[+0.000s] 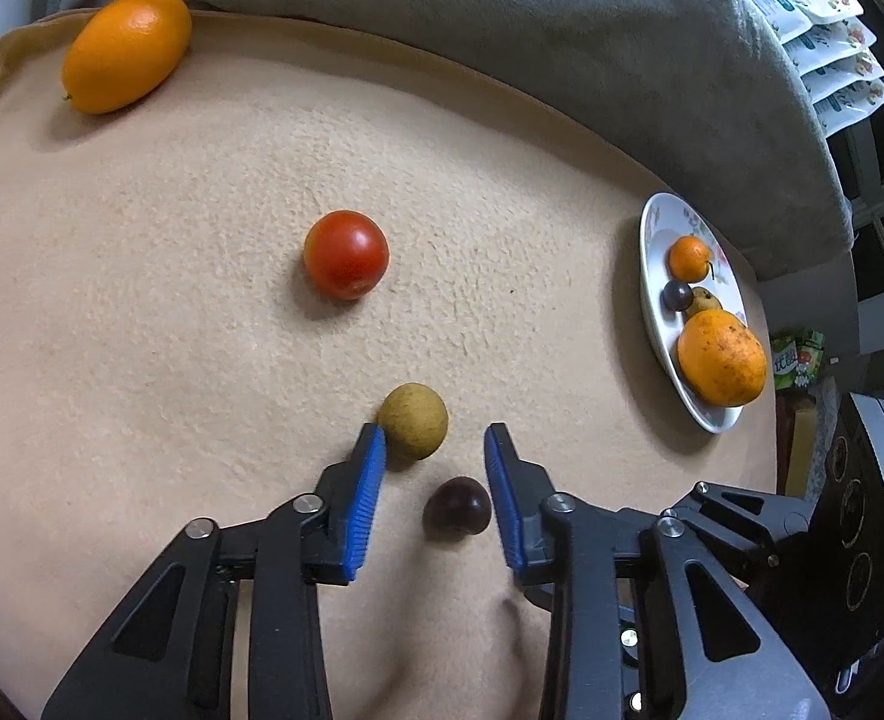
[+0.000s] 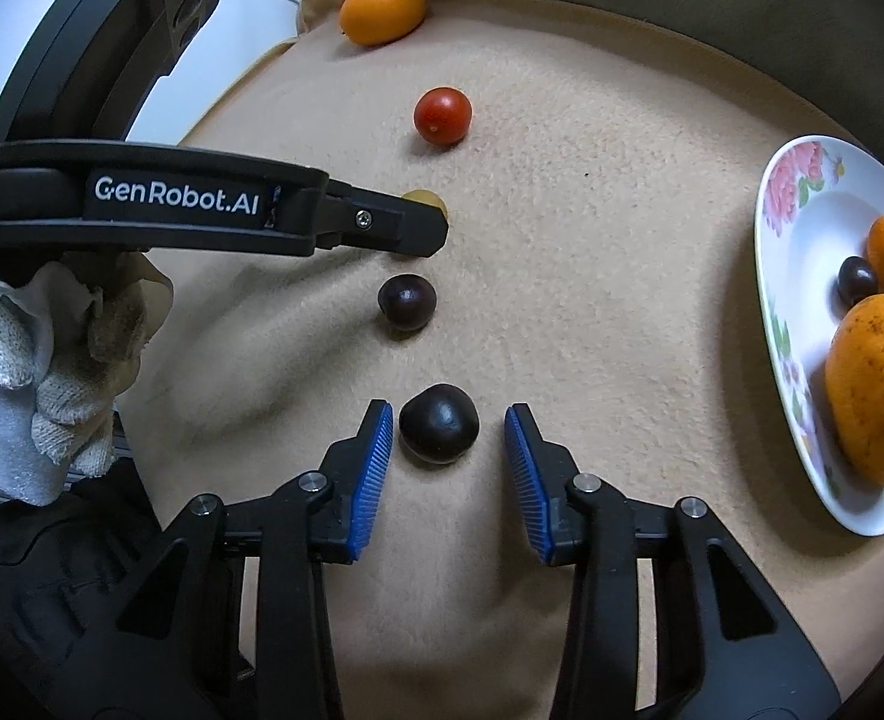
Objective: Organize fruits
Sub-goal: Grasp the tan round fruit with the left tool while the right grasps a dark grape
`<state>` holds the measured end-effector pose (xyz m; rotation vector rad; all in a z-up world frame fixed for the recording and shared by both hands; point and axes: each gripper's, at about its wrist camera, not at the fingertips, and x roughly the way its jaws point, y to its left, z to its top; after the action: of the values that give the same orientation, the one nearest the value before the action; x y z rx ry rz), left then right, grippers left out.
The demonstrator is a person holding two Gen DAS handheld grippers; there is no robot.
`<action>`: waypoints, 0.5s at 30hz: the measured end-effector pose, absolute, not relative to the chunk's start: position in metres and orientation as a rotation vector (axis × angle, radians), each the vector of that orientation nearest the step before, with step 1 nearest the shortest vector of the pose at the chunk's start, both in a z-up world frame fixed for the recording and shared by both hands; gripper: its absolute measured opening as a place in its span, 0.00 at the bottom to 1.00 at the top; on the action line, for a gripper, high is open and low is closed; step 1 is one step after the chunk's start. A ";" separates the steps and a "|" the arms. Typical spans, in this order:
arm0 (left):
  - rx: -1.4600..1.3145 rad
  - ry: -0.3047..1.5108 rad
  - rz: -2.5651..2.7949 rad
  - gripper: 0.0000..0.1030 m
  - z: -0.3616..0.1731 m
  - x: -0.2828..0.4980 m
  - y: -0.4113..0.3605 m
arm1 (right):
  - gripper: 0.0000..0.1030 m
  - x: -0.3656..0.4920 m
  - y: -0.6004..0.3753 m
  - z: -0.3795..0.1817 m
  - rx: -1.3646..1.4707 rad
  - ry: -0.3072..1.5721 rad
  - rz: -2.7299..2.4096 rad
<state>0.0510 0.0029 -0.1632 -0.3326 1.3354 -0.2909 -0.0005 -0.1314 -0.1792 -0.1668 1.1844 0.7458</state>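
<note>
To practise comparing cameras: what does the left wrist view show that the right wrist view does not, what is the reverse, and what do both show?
Only the left wrist view: snack packets stacked at the upper right.
Only the right wrist view: a gloved hand, and a second dark fruit between the open fingers of the right gripper.
Both: the red tomato, the long orange fruit, the flowered plate and the beige blanket.
</note>
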 end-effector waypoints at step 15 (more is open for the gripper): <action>-0.304 1.315 -0.271 0.19 -0.166 0.051 0.005 | 0.27 -0.003 -0.130 -0.179 -0.181 1.182 0.751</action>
<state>0.0514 0.0055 -0.1657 -0.3036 1.3153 -0.2712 -0.0028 -0.1296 -0.1793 -0.1815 1.1822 0.7508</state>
